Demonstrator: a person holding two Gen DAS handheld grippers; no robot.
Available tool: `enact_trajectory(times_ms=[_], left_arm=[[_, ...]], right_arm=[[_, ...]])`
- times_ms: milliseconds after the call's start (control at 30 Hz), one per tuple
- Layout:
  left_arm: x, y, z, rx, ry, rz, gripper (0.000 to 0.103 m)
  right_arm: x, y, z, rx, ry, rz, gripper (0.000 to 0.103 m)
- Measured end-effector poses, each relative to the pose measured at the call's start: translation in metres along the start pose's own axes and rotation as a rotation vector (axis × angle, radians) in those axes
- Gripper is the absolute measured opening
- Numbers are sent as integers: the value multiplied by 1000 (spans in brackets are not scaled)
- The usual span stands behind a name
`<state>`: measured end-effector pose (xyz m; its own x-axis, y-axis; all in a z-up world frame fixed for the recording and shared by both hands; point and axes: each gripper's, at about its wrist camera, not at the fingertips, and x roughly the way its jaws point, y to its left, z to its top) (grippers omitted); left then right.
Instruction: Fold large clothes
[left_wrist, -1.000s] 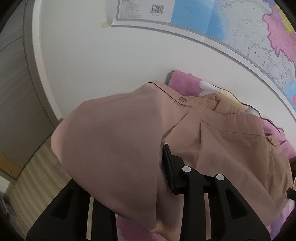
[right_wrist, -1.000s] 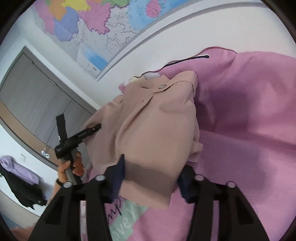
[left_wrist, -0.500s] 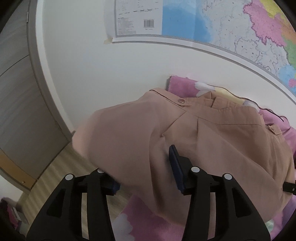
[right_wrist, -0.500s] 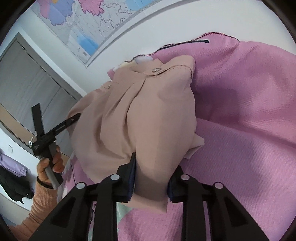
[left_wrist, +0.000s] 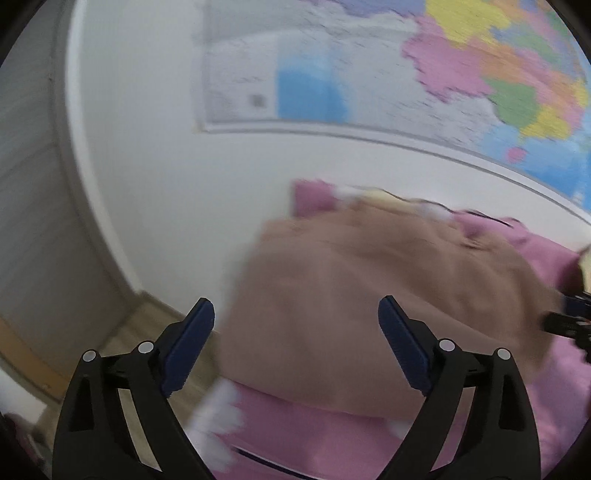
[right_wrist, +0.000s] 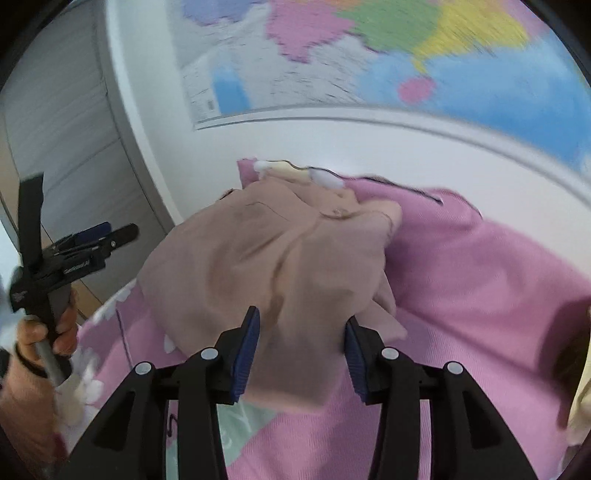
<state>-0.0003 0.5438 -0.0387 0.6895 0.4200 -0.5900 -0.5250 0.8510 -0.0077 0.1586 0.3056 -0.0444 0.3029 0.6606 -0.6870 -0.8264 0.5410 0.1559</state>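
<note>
A tan shirt (left_wrist: 388, 295) lies folded in a bundle on a pink blanket (left_wrist: 332, 435). My left gripper (left_wrist: 295, 350) is open and empty, held just before the bundle's near edge. In the right wrist view the tan shirt (right_wrist: 266, 258) lies on the pink blanket (right_wrist: 480, 295), and my right gripper (right_wrist: 301, 350) has its jaws apart on either side of the bundle's near edge, not pinching it. The left gripper (right_wrist: 110, 236) also shows there at the far left, held in a hand.
A white wall (left_wrist: 166, 184) with a coloured map (left_wrist: 406, 74) stands behind the bed. A grey wardrobe door (right_wrist: 55, 129) and wooden floor (left_wrist: 147, 332) lie to the left. Another pale cloth (right_wrist: 580, 387) lies at the right edge.
My left gripper has let go of the shirt, opened wide and pulled back. My right gripper has opened off the shirt's edge. The shirt has dropped onto the blanket.
</note>
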Motion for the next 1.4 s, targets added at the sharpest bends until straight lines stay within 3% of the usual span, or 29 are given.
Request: enact_trajectory(times_ms=[133, 300, 467, 633, 800, 1167, 1400], left_arm=[[16, -22, -14, 13, 55, -39, 91], [18, -35, -31, 3, 103, -95, 91], [2, -44, -39, 4, 116, -83, 97], [-26, -59, -48, -23, 96, -45, 97], [-54, -71, -62, -69, 75, -20, 97], [-86, -86, -98, -129, 115, -50, 98], [-107, -82, -107, -173, 56, 27, 98]], right_arm=[[28, -4, -11, 3, 72, -41, 43], [44, -31, -25, 140, 131, 15, 51], [13, -22, -24, 114, 53, -2, 61], [-22, 2, -34, 59, -50, 5, 84], [-53, 24, -53, 1, -124, -19, 97], [-78, 22, -85, 12, -101, -11, 97], [-87, 27, -103, 13, -99, -18, 97]])
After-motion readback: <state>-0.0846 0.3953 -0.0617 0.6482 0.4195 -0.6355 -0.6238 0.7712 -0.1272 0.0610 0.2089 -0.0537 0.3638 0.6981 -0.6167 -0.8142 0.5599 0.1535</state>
